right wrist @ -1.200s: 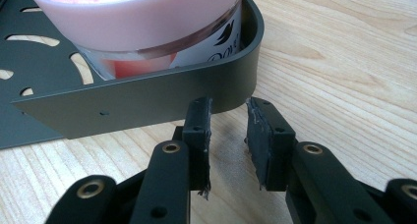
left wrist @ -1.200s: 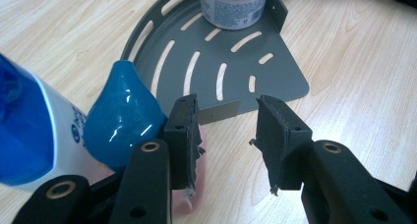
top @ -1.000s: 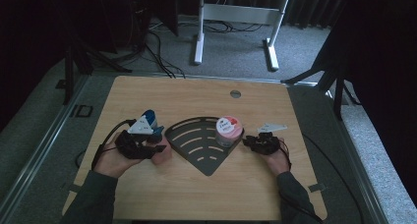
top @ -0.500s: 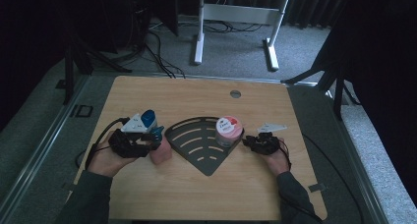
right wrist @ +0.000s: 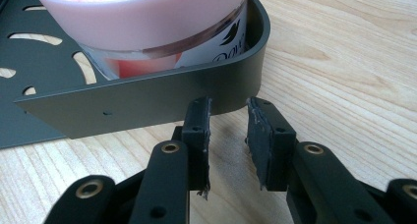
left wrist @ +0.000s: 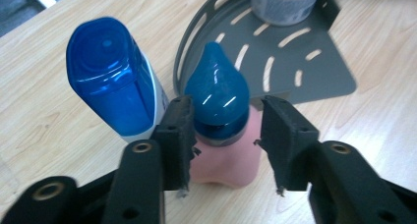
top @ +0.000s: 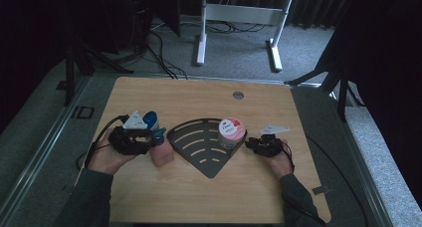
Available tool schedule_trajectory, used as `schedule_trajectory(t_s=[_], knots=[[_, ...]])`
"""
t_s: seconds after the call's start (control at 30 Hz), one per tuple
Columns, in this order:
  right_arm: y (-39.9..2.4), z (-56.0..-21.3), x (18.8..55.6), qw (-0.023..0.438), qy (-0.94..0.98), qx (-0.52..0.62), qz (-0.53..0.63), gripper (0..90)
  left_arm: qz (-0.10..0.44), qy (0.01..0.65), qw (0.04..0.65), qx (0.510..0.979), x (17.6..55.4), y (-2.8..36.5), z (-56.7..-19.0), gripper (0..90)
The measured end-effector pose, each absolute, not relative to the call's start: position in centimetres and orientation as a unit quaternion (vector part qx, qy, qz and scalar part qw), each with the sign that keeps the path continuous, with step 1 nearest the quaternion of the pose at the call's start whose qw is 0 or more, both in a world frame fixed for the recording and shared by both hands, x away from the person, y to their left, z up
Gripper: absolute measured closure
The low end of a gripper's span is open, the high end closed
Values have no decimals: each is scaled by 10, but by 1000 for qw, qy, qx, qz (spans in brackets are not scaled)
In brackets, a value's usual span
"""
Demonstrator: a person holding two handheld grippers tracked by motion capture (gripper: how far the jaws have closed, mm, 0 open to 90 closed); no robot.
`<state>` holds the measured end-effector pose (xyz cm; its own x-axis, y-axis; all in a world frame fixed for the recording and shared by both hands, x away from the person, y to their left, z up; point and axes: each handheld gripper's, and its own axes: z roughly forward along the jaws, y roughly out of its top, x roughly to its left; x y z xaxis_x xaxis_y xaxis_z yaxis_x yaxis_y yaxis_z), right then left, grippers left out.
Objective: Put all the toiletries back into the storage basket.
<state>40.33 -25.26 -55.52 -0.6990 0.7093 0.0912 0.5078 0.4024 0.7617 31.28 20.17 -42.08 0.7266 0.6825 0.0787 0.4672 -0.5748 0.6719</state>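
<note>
Left hand-held gripper (left wrist: 223, 135): my jaws, just opening, flank the pink bottle with a blue teardrop cap (left wrist: 222, 111) at centre frame, unpressed. Right hand-held gripper (right wrist: 228, 130) stands narrow and empty below the dark slotted metal corner tray (right wrist: 147, 98). Re-close squarely below the cap before lifting.

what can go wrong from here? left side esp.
1. The left hand-held gripper has just been opening around the pink bottle; a gap shows at one pad, so a lift could slip.
2. The blue bottle stands close beside it; a sideways move could topple it.
3. The right hand-held gripper sits open at the rim of the tray; a nudge could shift the jar.
</note>
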Motion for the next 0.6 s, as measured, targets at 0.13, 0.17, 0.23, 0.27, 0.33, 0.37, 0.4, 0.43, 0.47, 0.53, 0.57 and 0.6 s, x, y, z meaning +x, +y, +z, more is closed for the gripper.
schedule_trajectory(t_s=[0.13,0.17,0.23,0.27,0.33,0.37,0.4,0.43,0.47,0.53,0.57,0.6], knots=[[-253,-555,403,125,828,367,405,698,160,335,315,874,318,200,-424,524],[-253,-555,403,125,828,367,405,697,157,336,314,874,319,200,-424,524],[-253,-555,403,124,828,368,404,698,153,335,313,875,321,198,-425,525],[-253,-555,403,124,828,368,404,698,153,334,311,877,322,198,-426,525],[-252,-555,403,124,828,367,404,697,150,334,307,878,325,197,-427,526],[-252,-555,403,124,828,367,404,697,147,334,307,879,326,196,-427,528],[-252,-555,403,124,828,367,404,697,146,334,305,880,327,196,-428,531],[-252,-555,403,124,829,367,404,697,142,335,304,880,329,195,-428,532],[-252,-555,403,124,829,367,404,697,140,334,304,881,330,195,-429,532],[-252,-556,403,124,829,367,404,696,138,332,299,884,332,194,-428,528],[-252,-556,403,124,829,367,404,694,136,332,298,885,332,194,-428,528],[-252,-556,403,124,829,367,404,694,134,331,297,885,332,194,-427,528]])
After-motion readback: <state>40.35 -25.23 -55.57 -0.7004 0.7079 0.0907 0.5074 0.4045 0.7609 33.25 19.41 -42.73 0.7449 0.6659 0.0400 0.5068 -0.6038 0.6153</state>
